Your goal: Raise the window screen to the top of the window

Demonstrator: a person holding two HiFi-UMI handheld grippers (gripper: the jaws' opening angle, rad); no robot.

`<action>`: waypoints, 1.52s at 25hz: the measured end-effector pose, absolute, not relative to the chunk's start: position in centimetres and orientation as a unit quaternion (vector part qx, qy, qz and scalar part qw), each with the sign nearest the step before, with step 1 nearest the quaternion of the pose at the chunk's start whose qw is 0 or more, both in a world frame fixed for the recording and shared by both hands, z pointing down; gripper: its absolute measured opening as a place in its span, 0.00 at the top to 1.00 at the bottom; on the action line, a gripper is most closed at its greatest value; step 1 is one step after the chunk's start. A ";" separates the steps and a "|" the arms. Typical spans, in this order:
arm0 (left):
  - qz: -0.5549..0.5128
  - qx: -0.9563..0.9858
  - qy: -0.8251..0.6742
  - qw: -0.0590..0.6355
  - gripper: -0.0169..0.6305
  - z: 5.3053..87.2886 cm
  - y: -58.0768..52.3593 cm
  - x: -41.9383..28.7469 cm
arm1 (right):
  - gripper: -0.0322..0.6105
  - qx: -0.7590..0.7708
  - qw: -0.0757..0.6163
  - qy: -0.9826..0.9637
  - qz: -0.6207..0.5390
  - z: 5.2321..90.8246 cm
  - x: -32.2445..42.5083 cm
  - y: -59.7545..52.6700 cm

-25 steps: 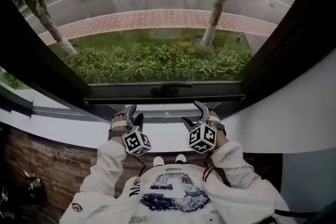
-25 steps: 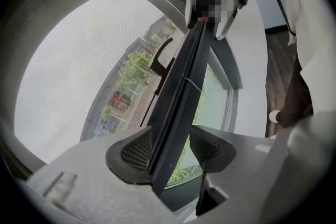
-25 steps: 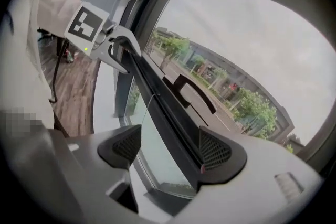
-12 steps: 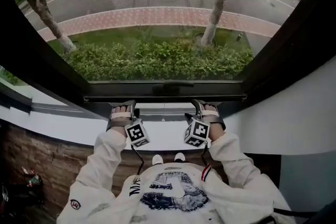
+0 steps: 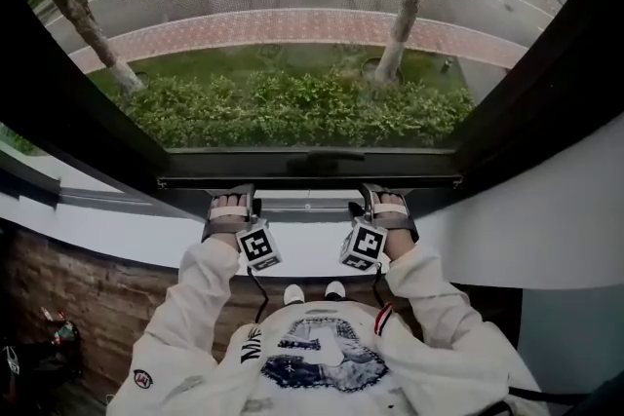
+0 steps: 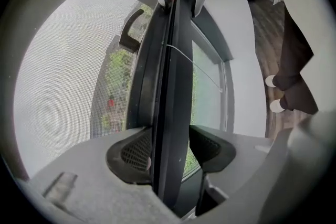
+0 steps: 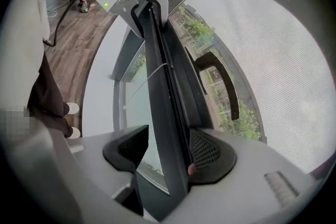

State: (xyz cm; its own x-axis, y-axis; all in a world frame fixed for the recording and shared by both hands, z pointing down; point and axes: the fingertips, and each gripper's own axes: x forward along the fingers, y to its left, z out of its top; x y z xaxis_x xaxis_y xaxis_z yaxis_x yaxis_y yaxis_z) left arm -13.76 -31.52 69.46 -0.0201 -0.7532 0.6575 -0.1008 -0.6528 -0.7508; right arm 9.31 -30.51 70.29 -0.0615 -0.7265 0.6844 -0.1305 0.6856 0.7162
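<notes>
The window screen's mesh (image 5: 292,15) fills the opening, and its black bottom bar (image 5: 312,180) lies low, just above the sill, with a curved handle (image 5: 322,158) at its middle. My left gripper (image 5: 232,202) holds the bar left of the handle and my right gripper (image 5: 382,202) holds it right of the handle. In the left gripper view the bar (image 6: 170,86) runs between the jaws of the left gripper (image 6: 170,148), pads against both its sides. My right gripper (image 7: 168,150) has just been closing its jaws, and its pads now sit on the bar (image 7: 163,86).
A white sill (image 5: 117,239) runs below the bar. Thick black window frame sides (image 5: 58,102) slope in left and right. A hedge (image 5: 292,112), trees and a road lie outside. The person's legs and shoes (image 6: 286,76) stand on wooden floor behind.
Both grippers rolled from standing on edge to lying flat and moved forward and down onto the bottom bar. Over the last half second they have hardly shifted.
</notes>
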 end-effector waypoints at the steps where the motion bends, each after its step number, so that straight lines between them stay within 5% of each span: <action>1: -0.631 -0.651 0.335 0.256 0.62 69.5 -31.5 -13.7 | 0.58 0.321 0.606 -0.684 -0.249 70.1 9.2 -30.6; 6: -0.620 -0.642 0.373 0.255 0.64 69.6 -31.9 -13.6 | 0.70 0.361 0.586 -0.679 -0.254 69.2 8.8 -31.2; 12: -0.626 -0.638 0.370 0.253 0.65 69.5 -31.1 -13.6 | 0.73 0.351 0.596 -0.673 -0.261 69.4 8.8 -30.6; 38: -0.608 -0.617 0.398 0.301 0.65 60.6 -32.1 -13.8 | 0.74 0.399 0.566 -0.649 -0.314 60.2 8.6 -31.9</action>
